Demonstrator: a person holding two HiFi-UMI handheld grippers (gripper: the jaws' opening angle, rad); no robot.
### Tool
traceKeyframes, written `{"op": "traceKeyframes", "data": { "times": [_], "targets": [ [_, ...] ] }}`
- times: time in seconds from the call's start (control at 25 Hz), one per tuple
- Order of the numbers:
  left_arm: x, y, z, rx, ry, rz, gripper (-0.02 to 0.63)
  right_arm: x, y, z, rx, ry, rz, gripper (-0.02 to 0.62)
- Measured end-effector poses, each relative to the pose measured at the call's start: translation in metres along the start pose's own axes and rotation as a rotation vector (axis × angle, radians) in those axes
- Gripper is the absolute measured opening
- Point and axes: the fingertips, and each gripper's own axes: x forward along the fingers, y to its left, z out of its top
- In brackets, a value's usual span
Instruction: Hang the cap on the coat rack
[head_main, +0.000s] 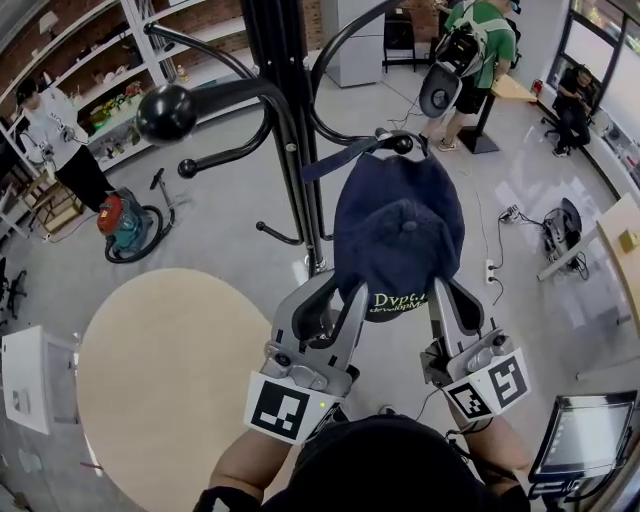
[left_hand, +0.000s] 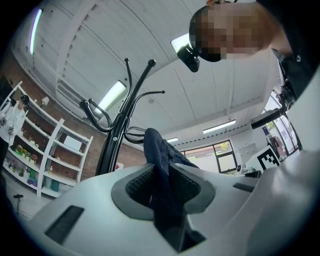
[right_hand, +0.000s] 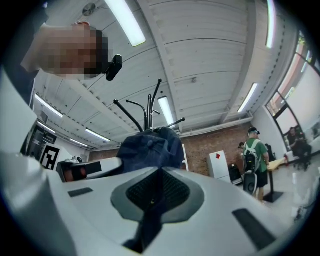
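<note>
A navy cap (head_main: 400, 230) with pale lettering on its brim hangs between my two grippers, just in front of the black coat rack (head_main: 290, 120). The cap's crown sits close under a ball-tipped hook (head_main: 402, 144); whether it touches the hook I cannot tell. My left gripper (head_main: 347, 295) is shut on the cap's left edge, and navy fabric (left_hand: 159, 150) is pinched between its dark pads (left_hand: 142, 182). My right gripper (head_main: 436, 292) is shut on the right edge, with the cap (right_hand: 150, 147) bulging above its jaws. A larger ball-tipped hook (head_main: 165, 113) reaches out to the left.
A round wooden table (head_main: 165, 380) lies below left. A teal and red vacuum cleaner (head_main: 125, 225) stands on the floor behind it. A person in green (head_main: 480, 50) stands at the back right, another person (head_main: 55, 140) by the shelves at left. A monitor (head_main: 580, 435) sits at lower right.
</note>
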Motion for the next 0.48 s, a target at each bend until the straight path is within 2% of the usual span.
{"op": "traceKeyframes", "data": {
  "times": [0.12, 0.28, 0.48],
  "targets": [
    [-0.004, 0.006, -0.007, -0.017, 0.018, -0.032, 0.095, 0.004, 0.004, -0.006, 0.0, 0.012, -0.031, 0.015],
    [-0.008, 0.022, -0.003, -0.034, -0.002, -0.058, 0.094, 0.014, 0.014, -0.011, 0.002, 0.024, -0.066, 0.015],
    [0.0, 0.014, -0.001, -0.035, 0.0, -0.08, 0.094, 0.008, 0.008, -0.006, 0.0, 0.024, -0.085, 0.015]
  ]
}}
